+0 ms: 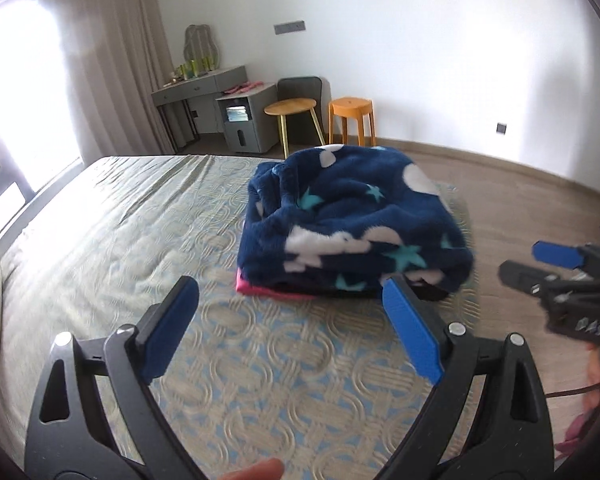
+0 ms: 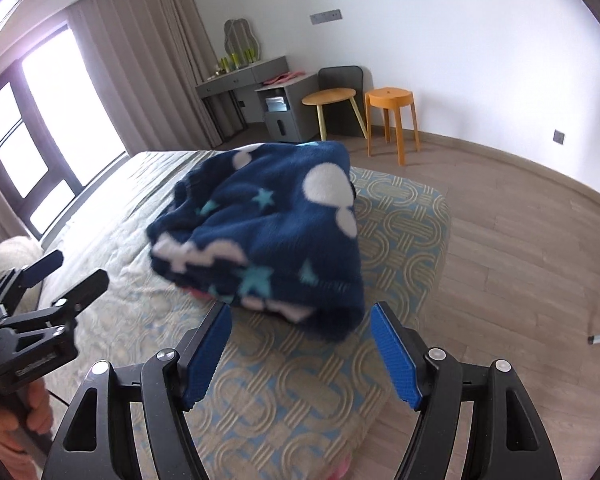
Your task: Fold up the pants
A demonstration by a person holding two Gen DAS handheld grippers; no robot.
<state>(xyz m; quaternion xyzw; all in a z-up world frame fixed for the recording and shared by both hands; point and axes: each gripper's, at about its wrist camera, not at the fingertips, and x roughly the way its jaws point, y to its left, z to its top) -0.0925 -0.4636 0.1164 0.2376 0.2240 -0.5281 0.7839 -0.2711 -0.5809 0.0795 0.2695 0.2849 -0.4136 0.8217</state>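
Note:
Navy fleece pants (image 1: 356, 220) with white clouds and teal stars lie folded in a thick bundle on the bed, on top of a pink garment (image 1: 268, 290) and something dark. They also show in the right wrist view (image 2: 268, 232). My left gripper (image 1: 292, 296) is open and empty, a short way in front of the bundle. My right gripper (image 2: 300, 320) is open and empty, its fingertips just short of the bundle's near edge. It also shows at the right of the left wrist view (image 1: 540, 264).
The bed (image 1: 140, 240) has a patterned beige and blue cover; its corner (image 2: 428, 216) lies right of the bundle. Wooden floor (image 2: 520, 240) beyond. A grey desk (image 1: 204, 88), a round stool (image 1: 290, 108) and an orange stool (image 1: 350, 112) stand by the far wall. Curtains and a window are left.

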